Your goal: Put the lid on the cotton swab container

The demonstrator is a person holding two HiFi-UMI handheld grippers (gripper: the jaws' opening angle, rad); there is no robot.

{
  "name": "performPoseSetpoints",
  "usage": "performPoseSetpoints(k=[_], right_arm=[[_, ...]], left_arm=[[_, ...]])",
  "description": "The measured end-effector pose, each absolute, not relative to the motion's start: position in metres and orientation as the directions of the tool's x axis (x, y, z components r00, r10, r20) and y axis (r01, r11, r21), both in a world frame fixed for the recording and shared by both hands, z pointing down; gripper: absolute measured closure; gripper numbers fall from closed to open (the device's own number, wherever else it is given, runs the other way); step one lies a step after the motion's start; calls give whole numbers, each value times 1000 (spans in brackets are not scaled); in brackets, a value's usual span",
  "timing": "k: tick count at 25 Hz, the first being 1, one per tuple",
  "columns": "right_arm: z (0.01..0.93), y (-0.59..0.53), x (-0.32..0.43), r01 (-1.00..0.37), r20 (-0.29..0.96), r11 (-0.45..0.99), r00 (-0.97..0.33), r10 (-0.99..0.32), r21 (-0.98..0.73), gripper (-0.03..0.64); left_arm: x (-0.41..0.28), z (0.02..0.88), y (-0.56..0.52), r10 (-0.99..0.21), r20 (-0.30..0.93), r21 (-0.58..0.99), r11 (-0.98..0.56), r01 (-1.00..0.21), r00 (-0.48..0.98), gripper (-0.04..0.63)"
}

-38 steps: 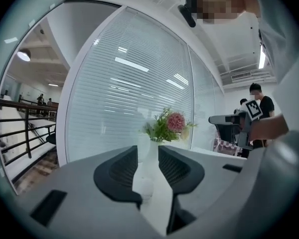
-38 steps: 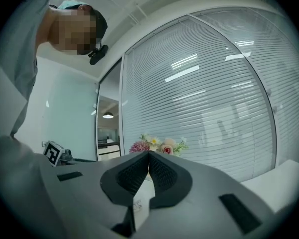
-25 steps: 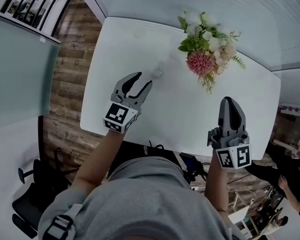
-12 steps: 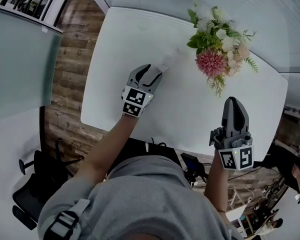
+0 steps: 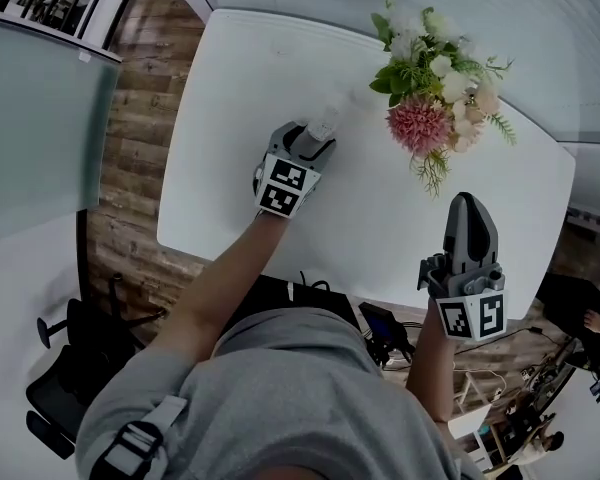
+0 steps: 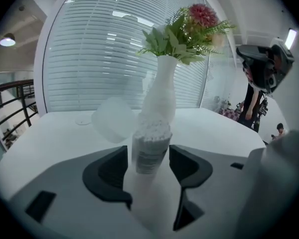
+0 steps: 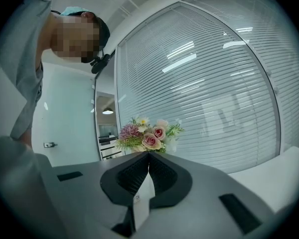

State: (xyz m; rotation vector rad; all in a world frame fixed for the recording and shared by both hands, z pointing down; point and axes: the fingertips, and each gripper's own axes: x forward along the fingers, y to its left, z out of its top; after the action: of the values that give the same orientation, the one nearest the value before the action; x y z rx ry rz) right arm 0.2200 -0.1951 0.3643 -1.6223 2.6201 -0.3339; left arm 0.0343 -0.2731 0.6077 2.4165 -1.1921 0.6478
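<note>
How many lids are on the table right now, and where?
1. The clear lid lies on the table, just left of and behind the open cotton swab container, as the left gripper view shows it. The vase behind could hide another.

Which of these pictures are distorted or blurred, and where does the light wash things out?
Head view: the wide lens bows the edges of the white table, and its brightness nearly hides the clear cotton swab container. Left gripper view: the blinds curve, and the translucent lid looks soft. Right gripper view: dark corners, curved blinds, a mosaic patch.
</note>
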Motion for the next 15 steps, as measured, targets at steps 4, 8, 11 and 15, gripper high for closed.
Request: performPoseSetpoints(k=[4,8,11,15], right_arm=[[362,-194,224,-884,76,422,-444,-893,-202,595],[361,-191,227,-887,79,414,-436,-896,-206,595],[362,-190,228,-882,80,418,-443,-893,-216,595],[359,-188,228,-881,72,420,-444,-893,-218,595]], left_arm=[[31,606,-276,-673,541,104,-541,-835,504,333],[31,612,-275,-679,562,71,-529,-846,472,336],[34,613,-276,-669,576,65,-536,-841,471,383],[37,611,-276,-655,565,78,-562,-823,501,391]])
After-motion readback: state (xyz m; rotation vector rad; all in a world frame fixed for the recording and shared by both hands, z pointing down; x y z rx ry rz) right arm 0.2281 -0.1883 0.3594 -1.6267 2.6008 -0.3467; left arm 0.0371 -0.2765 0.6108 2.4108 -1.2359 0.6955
